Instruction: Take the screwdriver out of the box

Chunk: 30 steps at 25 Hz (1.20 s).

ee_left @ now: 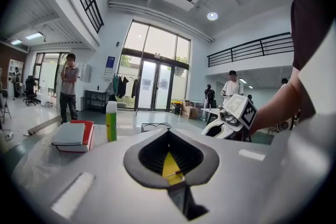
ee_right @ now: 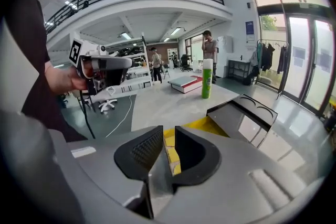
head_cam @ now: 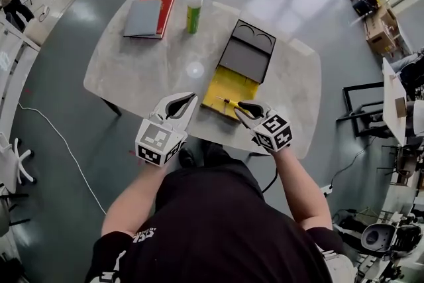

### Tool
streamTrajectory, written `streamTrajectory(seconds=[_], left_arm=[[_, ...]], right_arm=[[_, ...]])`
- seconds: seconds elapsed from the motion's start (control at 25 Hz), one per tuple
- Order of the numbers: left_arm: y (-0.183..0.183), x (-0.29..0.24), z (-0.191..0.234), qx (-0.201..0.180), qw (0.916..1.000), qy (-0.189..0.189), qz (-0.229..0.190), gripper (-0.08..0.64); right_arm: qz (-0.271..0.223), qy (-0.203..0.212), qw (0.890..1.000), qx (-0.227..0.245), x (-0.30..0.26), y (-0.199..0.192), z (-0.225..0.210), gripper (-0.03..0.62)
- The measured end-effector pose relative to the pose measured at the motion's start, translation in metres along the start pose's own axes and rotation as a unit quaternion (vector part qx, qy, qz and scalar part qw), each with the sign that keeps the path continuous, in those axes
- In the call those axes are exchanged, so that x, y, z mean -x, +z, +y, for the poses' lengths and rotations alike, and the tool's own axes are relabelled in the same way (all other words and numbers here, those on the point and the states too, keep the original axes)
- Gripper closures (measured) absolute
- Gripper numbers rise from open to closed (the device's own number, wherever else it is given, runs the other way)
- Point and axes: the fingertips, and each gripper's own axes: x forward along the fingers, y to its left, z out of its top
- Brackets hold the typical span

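Observation:
An open box lies near the table's front edge, with a yellow tray and a dark lid folded back. A thin yellow-handled screwdriver rests in the tray's near corner. My right gripper hangs over that corner, its tips close to the screwdriver. Its jaws stand slightly apart in the right gripper view, with only yellow tray showing in the gap. My left gripper hovers left of the box, tips together and empty. Through its hollow I see the tray and the screwdriver.
A green bottle and a red book under a grey one stand at the far side of the pale table. Several people stand in the hall behind. A cable and office chairs are on the floor to the left.

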Motion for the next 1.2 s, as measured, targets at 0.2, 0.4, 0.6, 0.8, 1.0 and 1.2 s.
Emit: streamTrajectory(seconds=[0.2,0.4,0.6,0.8,1.0,1.2], left_arm=[[-0.004,-0.019,0.005,0.001,1.0,-0.001,0.009,0.558],[-0.008,-0.031,0.014,0.012,0.9998,-0.001,0.017,0.558],[-0.004,-0.039,0.025,0.025,0.9996,0.006,0.013,0.558],[-0.006,-0.041,0.033,0.035,0.9993,0.011,0.012,0.558],[-0.011,-0.043,0.035,0.049,0.9986,0.015,0.015,0.558],[-0.014,-0.048,0.035,0.056,0.9982,0.012,0.016,0.558]], right_arm=[[0.044,0.01,0.999,0.019,-0.019,-0.017,-0.017,0.503],[0.09,0.021,0.995,0.037,-0.043,-0.032,-0.03,0.494],[0.142,0.032,0.988,0.053,-0.063,-0.053,-0.041,0.479],[0.194,0.036,0.978,0.061,-0.076,-0.08,-0.05,0.463],[0.235,0.038,0.969,0.067,-0.082,-0.1,-0.057,0.456],[0.278,0.048,0.955,0.092,-0.089,-0.115,-0.062,0.443]])
